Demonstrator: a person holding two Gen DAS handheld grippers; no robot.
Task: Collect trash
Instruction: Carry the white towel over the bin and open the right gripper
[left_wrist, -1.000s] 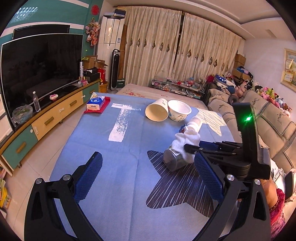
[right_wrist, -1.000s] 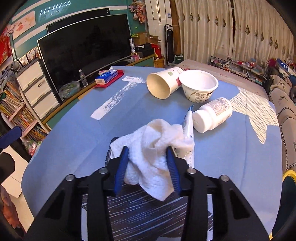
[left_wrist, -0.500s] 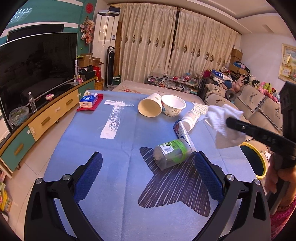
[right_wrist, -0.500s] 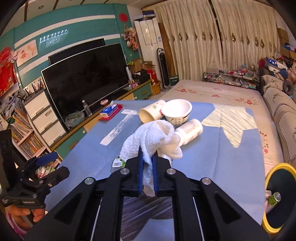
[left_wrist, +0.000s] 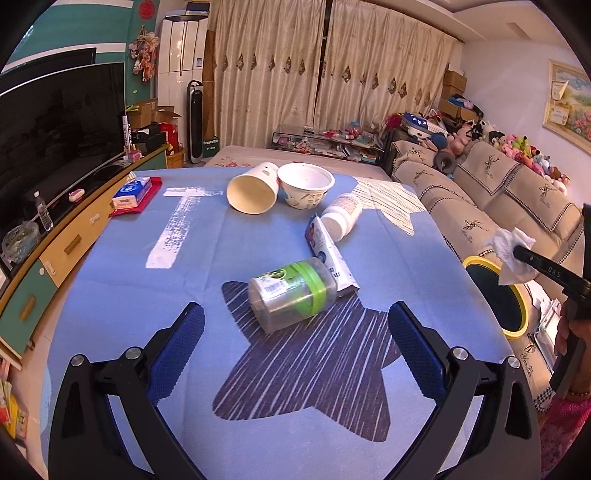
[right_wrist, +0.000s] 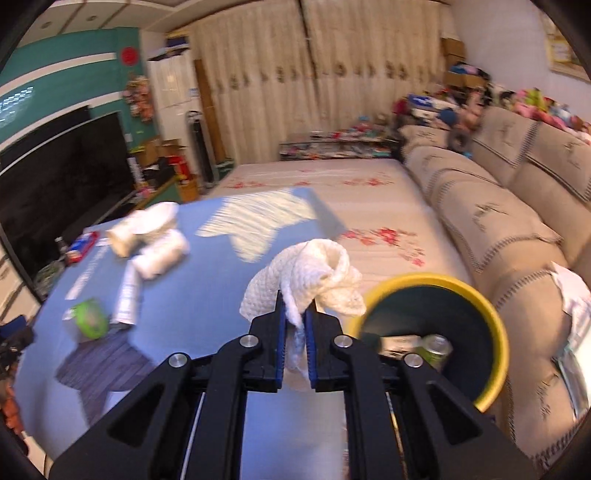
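My right gripper (right_wrist: 295, 314) is shut on a crumpled white paper towel (right_wrist: 310, 273) and holds it in the air just left of a yellow-rimmed trash bin (right_wrist: 491, 314); from the left wrist view the towel (left_wrist: 511, 254) hangs above the bin (left_wrist: 476, 262) beside the table. My left gripper (left_wrist: 295, 343) is open and empty, low over the blue tablecloth (left_wrist: 129, 295). Ahead of it lies a clear jar with a green band (left_wrist: 291, 291), a flattened tube (left_wrist: 328, 254), a white pill bottle (left_wrist: 341, 216), a tipped paper cup (left_wrist: 253, 188) and a white bowl (left_wrist: 304, 184).
A can (right_wrist: 436, 349) lies inside the bin. A beige sofa (left_wrist: 498, 206) runs along the right. A tissue pack on a red tray (left_wrist: 135, 192) sits at the table's far left edge. A TV and low cabinet (left_wrist: 44, 147) stand on the left.
My right gripper has carried the paper towel rightward off the table to beside the bin. My left gripper has moved a little closer to the jar.
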